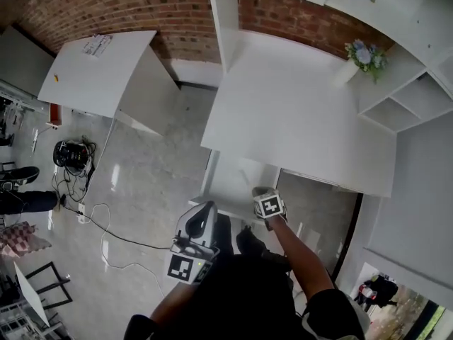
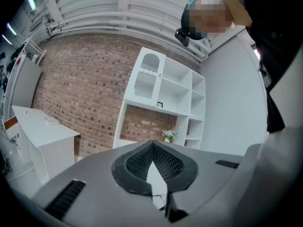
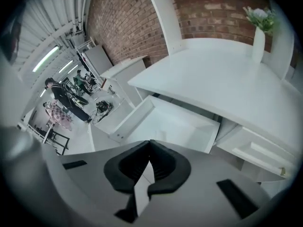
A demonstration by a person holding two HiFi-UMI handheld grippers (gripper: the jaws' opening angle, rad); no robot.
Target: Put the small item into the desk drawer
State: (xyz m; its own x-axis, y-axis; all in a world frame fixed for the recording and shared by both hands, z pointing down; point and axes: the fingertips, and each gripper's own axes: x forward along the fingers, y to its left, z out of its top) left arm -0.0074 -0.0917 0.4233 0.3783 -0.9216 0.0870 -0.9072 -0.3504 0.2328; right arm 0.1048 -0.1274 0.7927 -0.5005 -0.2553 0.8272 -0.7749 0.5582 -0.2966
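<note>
The white desk [image 1: 297, 112] has its drawer [image 1: 237, 179] pulled out toward me. In the right gripper view the drawer [image 3: 165, 122] lies open just beyond the jaws, and its white floor looks bare. My right gripper [image 3: 149, 141] is shut with nothing between its pads; in the head view it [image 1: 262, 193] hovers at the drawer's front right corner. My left gripper [image 1: 204, 210] is held lower left of the drawer. It [image 2: 152, 141] points up toward the shelf unit and is shut on nothing. No small item shows in any view.
A vase of flowers [image 1: 364, 55] stands at the desk's back right, beside white shelves [image 1: 407, 98]. A second white table [image 1: 99, 69] stands to the left, with cables and gear [image 1: 71, 154] on the floor. People [image 3: 66, 98] stand far off to the left.
</note>
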